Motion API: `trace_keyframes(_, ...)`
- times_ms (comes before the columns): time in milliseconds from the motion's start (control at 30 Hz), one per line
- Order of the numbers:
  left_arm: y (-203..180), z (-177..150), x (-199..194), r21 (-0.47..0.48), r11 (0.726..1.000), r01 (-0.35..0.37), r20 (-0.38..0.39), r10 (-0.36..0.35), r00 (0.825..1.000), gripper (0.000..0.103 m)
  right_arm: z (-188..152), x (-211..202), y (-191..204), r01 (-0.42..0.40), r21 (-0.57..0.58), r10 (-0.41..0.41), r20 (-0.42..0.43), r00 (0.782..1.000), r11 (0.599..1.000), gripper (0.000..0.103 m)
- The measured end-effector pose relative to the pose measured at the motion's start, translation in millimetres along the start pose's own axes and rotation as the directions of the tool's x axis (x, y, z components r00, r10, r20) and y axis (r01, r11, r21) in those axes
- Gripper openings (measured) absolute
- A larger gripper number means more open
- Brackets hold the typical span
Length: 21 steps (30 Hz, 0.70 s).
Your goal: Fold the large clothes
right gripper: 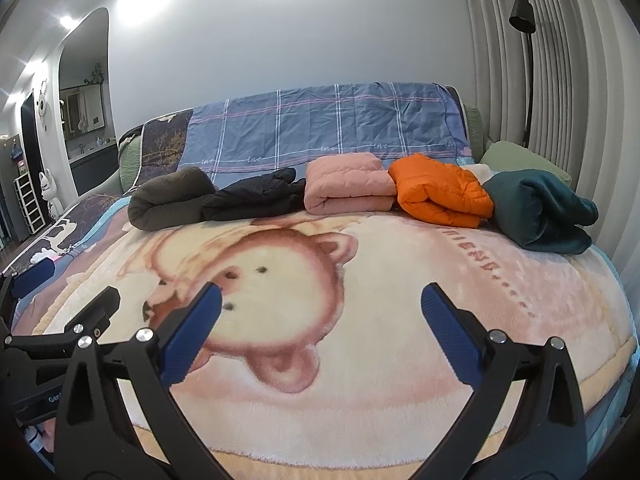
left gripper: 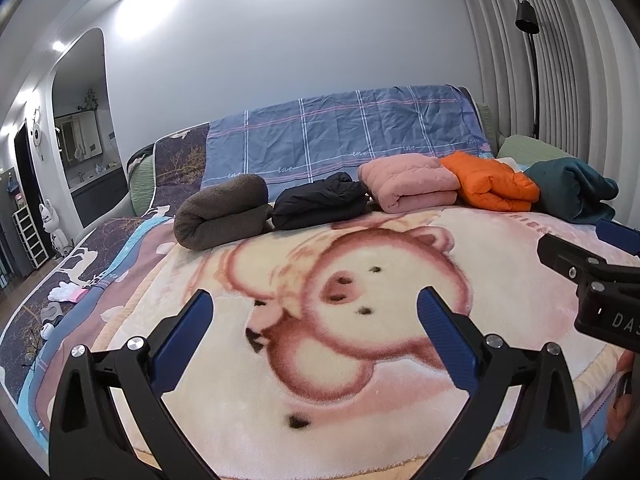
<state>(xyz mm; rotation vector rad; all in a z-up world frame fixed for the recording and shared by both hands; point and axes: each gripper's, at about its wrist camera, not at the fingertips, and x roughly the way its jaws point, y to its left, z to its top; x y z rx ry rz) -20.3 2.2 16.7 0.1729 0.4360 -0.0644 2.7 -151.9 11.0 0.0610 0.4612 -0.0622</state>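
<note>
Both claws hang over the bear blanket [left gripper: 320,400] with nothing in them: the left gripper [left gripper: 314,312] has its jaws spread wide, and the right gripper [right gripper: 320,306] is just as wide open, neither touching any cloth.

The clothes sit in a row across the middle of both views, against the plaid sheet [left gripper: 340,136]: a brown roll [left gripper: 222,212] at the left, then a black jacket [left gripper: 320,202], a pink one [left gripper: 408,184], an orange one [left gripper: 492,182] and a teal bundle [left gripper: 568,190] at the right edge. All five look folded already, so I can't tell which one is next.

The pieces touch or overlap, orange leaning on pink and teal. I'd guess a pinch on one could drag its neighbour and spill its fold. The puffy jackets look springy and slippery; a shallow grip on the top layer alone may let the bundle unroll. The plush blanket could also get caught in the jaws if they dip too low
</note>
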Motion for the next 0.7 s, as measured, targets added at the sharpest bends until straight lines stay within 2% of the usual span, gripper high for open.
trace_keyframes(700, 2.0, -3.4, 1.5, 0.005, 1.0, 0.0, -0.01, 0.0, 1.0, 0.102, -1.4, 7.2, 4.8, 0.001, -0.003, -0.001, -0.023, 1.0, 1.0, 0.101)
